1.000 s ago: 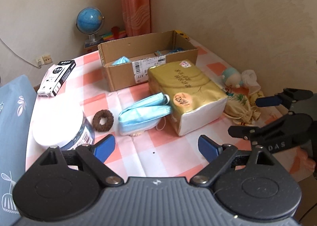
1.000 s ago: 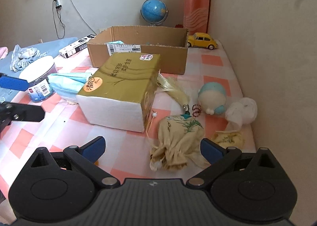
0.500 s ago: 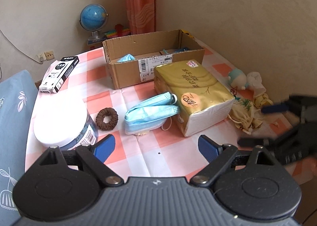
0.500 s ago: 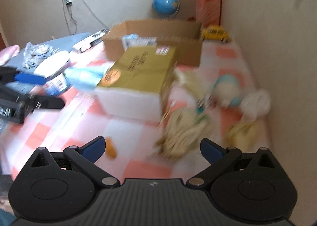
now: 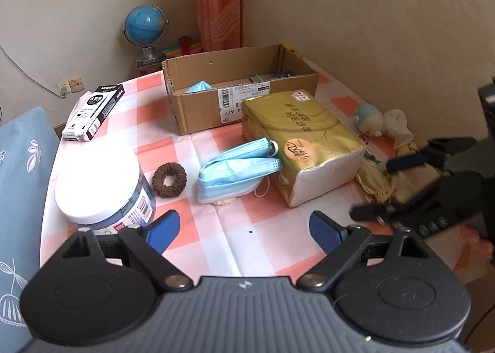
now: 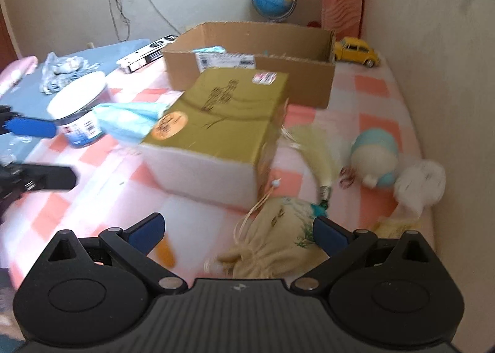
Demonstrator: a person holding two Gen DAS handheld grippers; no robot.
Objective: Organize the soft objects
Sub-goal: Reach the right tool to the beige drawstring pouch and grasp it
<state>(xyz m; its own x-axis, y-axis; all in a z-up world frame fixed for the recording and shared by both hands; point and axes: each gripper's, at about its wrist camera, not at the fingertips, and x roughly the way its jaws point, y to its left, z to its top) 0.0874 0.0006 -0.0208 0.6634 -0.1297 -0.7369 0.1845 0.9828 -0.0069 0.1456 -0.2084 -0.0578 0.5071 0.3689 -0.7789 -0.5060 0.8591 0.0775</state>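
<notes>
On the checked tablecloth a gold tissue pack (image 5: 301,144) (image 6: 216,124) lies in front of an open cardboard box (image 5: 238,90) (image 6: 250,59). Blue face masks (image 5: 238,167) (image 6: 130,119) lean on its left side, with a brown scrunchie (image 5: 169,179) beside them. A cream drawstring pouch (image 6: 275,241) (image 5: 376,175) lies right of the pack, directly before my right gripper (image 6: 238,231), which is open and empty. A teal-and-cream plush toy (image 6: 376,158) (image 5: 369,119) and a white soft ball (image 6: 420,183) sit near the wall. My left gripper (image 5: 244,227) hangs open over the table's near edge.
A white-lidded jar (image 5: 99,186) stands at the left, a black-and-white carton (image 5: 92,112) behind it. A globe (image 5: 145,30) and a yellow toy car (image 6: 355,50) sit at the back. A blue pillow (image 5: 18,186) borders the left; walls close the right and back.
My right gripper has shifted and turned, so the pouch now sits lower, between its fingers; its view is blurred. In the left wrist view the right gripper has moved. The left gripper stays put.
</notes>
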